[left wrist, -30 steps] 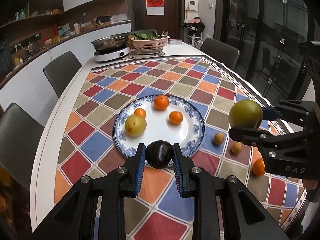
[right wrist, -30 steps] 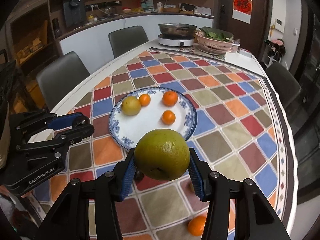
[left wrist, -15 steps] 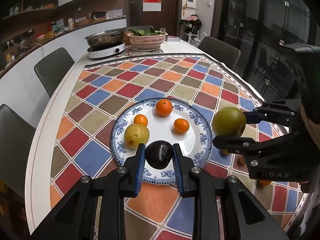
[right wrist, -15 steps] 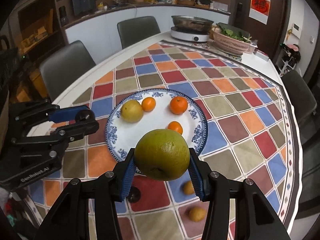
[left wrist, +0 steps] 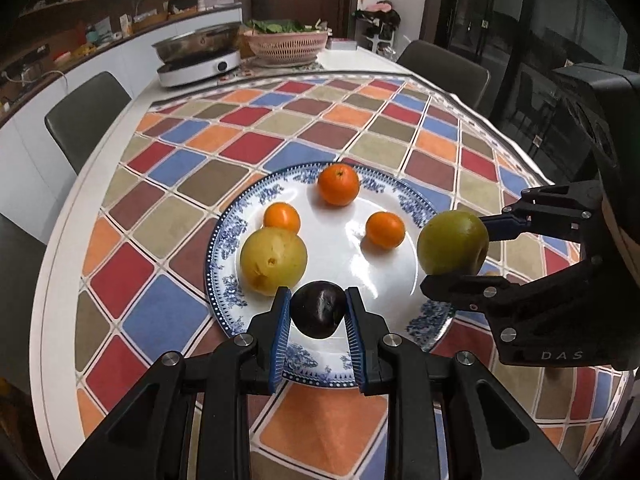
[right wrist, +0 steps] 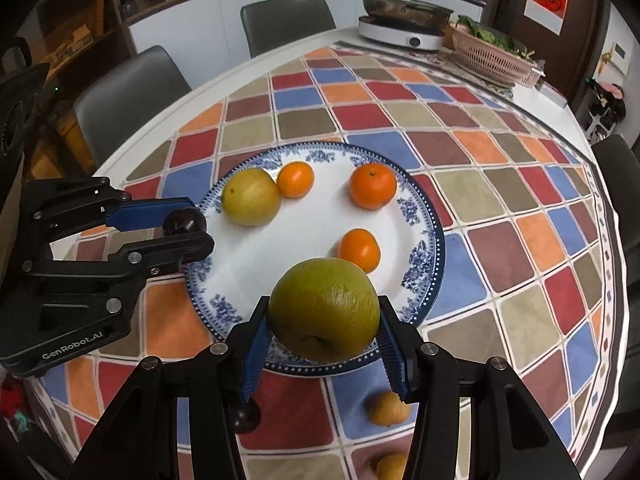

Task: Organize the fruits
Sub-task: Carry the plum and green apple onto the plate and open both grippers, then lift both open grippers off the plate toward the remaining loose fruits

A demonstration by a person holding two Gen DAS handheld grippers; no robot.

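Note:
A blue-and-white plate (left wrist: 416, 322) (right wrist: 424, 248) sits on the checkered tablecloth. On it lie a yellow pear (left wrist: 274, 261) (right wrist: 250, 197) and three oranges (left wrist: 338, 184) (right wrist: 373, 186). My left gripper (left wrist: 318, 316) (right wrist: 188, 228) is shut on a dark plum (left wrist: 317, 314) (right wrist: 185, 221) and holds it over the plate's near rim. My right gripper (right wrist: 324, 322) (left wrist: 456, 256) is shut on a green pear (right wrist: 324, 316) (left wrist: 453, 243) and holds it above the plate's right edge.
A dark plum (right wrist: 245, 419) and small orange fruits (right wrist: 388, 408) lie on the cloth below my right gripper. A hotplate with a pan (left wrist: 196, 56) and a pink basket of greens (left wrist: 286, 44) stand at the far end. Grey chairs (left wrist: 86, 116) ring the table.
Both grippers have moved forward and lower with their fruit. The plum has gone from before the plate to over its near rim, and the green pear from beside the plate to over its right edge.

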